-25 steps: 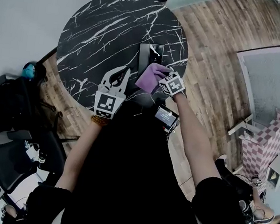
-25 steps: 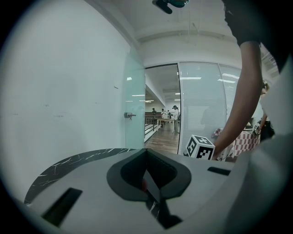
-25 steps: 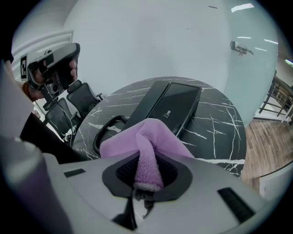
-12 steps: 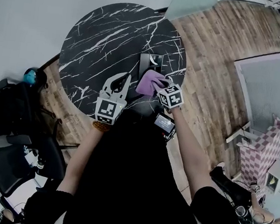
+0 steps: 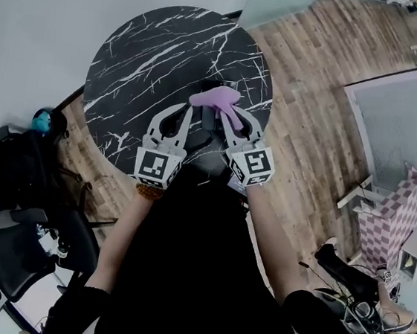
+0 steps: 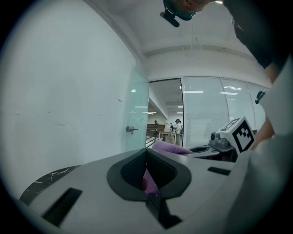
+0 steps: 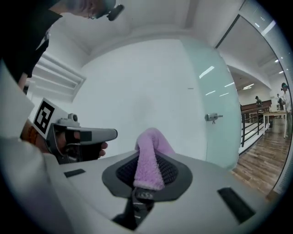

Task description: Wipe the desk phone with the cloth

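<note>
Marble-topped round table [image 5: 147,51] below, with the purple cloth [image 5: 215,94] raised just over it, pinched from both sides.
Nearest in, the left gripper [image 5: 190,108] is closed, a sliver of purple showing between its pads. The right gripper [image 5: 226,114] is clamped on a thick fold that pokes up past its tips. The purple cloth bridges the two, sitting right over the desk phone [image 5: 208,121], which is dark and hard to pick out against the black top. That's fluffy, light, floppy stuff that will sag and bunch, so a gathered fold deep in the pads looks the safest hold. The phone is probably light plastic and may skid under pressure. Farther out is the wood floor [image 5: 316,77].
</note>
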`<state>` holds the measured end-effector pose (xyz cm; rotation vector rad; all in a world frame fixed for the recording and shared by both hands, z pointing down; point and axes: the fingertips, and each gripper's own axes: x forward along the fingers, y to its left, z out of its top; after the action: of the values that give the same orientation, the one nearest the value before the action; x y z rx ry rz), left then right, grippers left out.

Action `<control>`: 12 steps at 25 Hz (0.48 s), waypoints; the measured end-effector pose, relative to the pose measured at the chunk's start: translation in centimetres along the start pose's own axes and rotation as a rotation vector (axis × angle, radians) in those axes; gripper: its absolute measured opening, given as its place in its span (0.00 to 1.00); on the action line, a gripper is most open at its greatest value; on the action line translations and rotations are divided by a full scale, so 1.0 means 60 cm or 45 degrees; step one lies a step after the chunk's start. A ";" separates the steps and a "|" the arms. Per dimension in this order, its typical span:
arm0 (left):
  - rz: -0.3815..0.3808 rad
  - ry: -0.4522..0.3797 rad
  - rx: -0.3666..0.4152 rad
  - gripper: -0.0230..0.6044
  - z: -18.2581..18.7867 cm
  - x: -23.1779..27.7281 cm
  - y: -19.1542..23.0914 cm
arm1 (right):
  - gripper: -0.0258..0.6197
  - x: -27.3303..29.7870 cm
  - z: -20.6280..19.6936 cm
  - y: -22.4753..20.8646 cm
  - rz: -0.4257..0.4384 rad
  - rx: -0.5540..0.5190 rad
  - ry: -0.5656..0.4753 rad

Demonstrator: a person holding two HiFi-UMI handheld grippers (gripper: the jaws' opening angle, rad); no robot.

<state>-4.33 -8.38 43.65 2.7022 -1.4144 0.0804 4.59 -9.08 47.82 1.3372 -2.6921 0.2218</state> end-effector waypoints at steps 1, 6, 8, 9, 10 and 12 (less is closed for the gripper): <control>-0.003 -0.016 -0.001 0.06 0.009 -0.001 -0.002 | 0.13 -0.006 0.014 0.006 -0.006 0.003 -0.042; -0.014 -0.058 0.043 0.06 0.035 -0.010 -0.012 | 0.13 -0.038 0.074 0.036 -0.024 -0.020 -0.179; -0.022 -0.046 0.049 0.06 0.032 -0.013 -0.017 | 0.13 -0.049 0.090 0.047 -0.028 -0.041 -0.204; -0.027 -0.039 0.047 0.06 0.031 -0.014 -0.018 | 0.13 -0.053 0.096 0.050 -0.031 -0.047 -0.214; -0.029 -0.035 0.045 0.06 0.030 -0.015 -0.019 | 0.13 -0.056 0.099 0.053 -0.035 -0.051 -0.222; -0.034 -0.044 0.050 0.06 0.026 -0.016 -0.018 | 0.13 -0.059 0.102 0.055 -0.042 -0.049 -0.226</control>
<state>-3.99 -7.12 41.95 2.7660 -1.4003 0.0604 3.75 -5.50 40.92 1.4531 -2.7983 0.0501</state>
